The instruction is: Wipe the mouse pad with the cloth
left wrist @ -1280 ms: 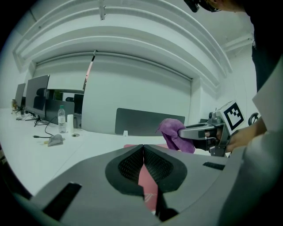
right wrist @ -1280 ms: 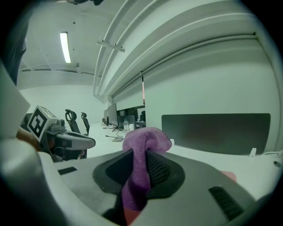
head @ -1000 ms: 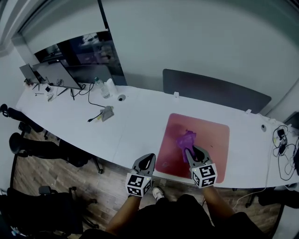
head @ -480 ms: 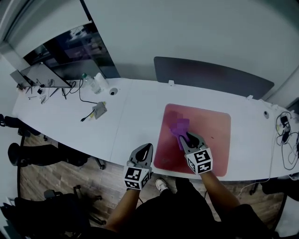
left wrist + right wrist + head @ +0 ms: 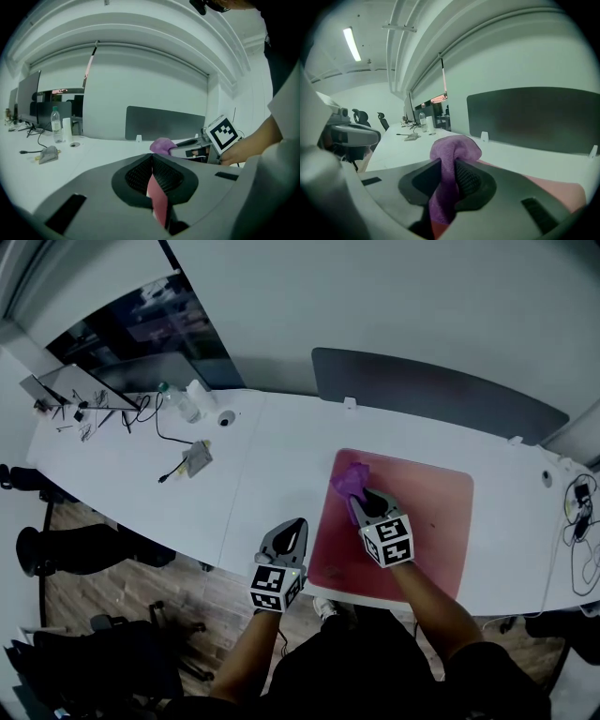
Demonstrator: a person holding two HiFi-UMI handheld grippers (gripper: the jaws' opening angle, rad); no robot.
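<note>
Right tongs point(image 5: 363, 502) clamped on a purple cloth point(image 5: 347, 479) at the far left corner of the red mouse pad point(image 5: 431, 521), left tongs point(image 5: 296, 527) closed just beside it; unpinned, the pad could slide under wiping

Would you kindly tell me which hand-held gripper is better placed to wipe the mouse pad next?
Right. The right hand-held gripper is shut on the purple cloth, which already rests on the mouse pad. The left hand-held gripper is beside the pad's left edge with no cloth.
</note>
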